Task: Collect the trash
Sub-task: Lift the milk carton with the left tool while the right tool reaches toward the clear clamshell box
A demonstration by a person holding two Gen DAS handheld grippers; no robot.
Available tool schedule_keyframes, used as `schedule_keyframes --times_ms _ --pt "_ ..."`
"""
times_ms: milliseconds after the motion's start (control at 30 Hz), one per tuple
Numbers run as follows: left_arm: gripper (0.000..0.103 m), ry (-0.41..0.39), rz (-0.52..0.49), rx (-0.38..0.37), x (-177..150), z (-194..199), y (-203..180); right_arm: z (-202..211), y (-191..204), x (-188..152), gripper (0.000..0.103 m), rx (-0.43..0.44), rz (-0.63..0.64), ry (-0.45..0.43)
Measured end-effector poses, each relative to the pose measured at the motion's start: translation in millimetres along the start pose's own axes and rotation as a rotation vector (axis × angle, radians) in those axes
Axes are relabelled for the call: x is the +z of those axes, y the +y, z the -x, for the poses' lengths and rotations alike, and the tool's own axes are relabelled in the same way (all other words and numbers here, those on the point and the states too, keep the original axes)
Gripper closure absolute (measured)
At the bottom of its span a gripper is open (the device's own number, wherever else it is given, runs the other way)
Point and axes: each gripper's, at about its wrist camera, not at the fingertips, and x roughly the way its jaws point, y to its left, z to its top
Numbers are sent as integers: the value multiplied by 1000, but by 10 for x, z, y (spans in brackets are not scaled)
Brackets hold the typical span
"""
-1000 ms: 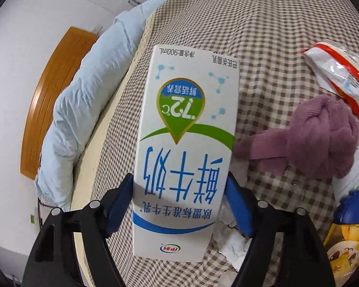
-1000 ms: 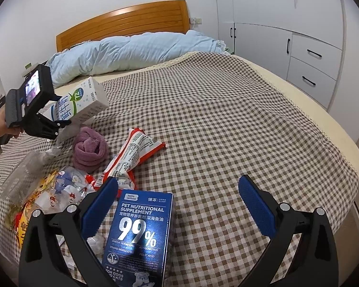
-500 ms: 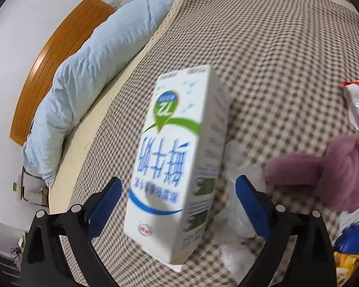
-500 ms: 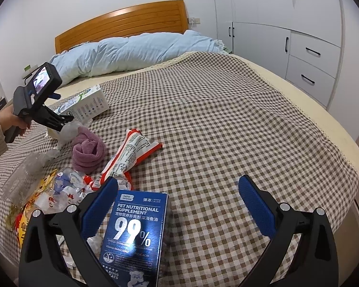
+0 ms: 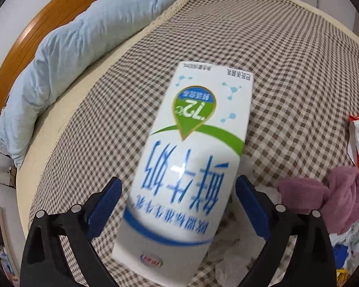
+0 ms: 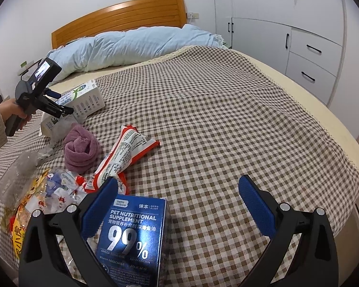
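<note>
Left gripper (image 5: 177,205) fingers spread wide either side of the milk carton (image 5: 191,157) lying mid-frame on the checked bedspread (image 5: 287,47), right gripper (image 6: 178,205) open over the blue supplement box (image 6: 134,236) at lower left

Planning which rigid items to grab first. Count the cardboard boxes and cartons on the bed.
2. The milk carton lies between the open left gripper pads; the blue supplement box lies by the open right gripper. The wrapper pile may hide others.

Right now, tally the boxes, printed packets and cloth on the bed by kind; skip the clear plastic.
Boxes: 2 (milk carton, pet supplement box)
Printed packets: 3 (red-and-white packet, yellow snack bag, blue-and-white packet)
Cloth: 1 (purple knitted cloth)
Total: 6
</note>
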Motion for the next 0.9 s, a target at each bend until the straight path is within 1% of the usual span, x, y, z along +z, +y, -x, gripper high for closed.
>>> schedule_keyframes --times_ms 33,67,133,200,333,500,567,667,733,767,900 --pt "20 -1 -9 16 23 -21 -31 -10 -8 3 6 -3 -1 2" --pt "22 -13 -11 29 46 -19 -47 -24 -23 8 6 -6 -5 5" --pt "23 -41 3 38 58 38 -53 -44 -59 9 6 -10 -17 14" --pt "24 -75 5 65 10 160 -75 -49 -83 9 6 -9 -30 21" --pt "26 -138 -22 175 -150 560 -171 12 -84 12 6 -2 -44 22" --pt "27 -155 -44 256 -421 1199 -268 233 115 60 6 22 -44 0" --pt "27 -162 -52 278 -537 1393 -299 368 270 85 6 39 -34 -17" --pt "27 -176 -66 301 -824 1727 -373 581 597 71 6 62 -6 -41" --pt "27 -189 -73 318 -949 1823 -456 664 820 35 6 86 8 -43" --pt "27 -195 -72 320 -1010 1871 -471 700 971 -2 6 106 12 -39" --pt "27 -222 -77 327 -1464 2072 -581 777 1513 -185 6 201 3 -16"
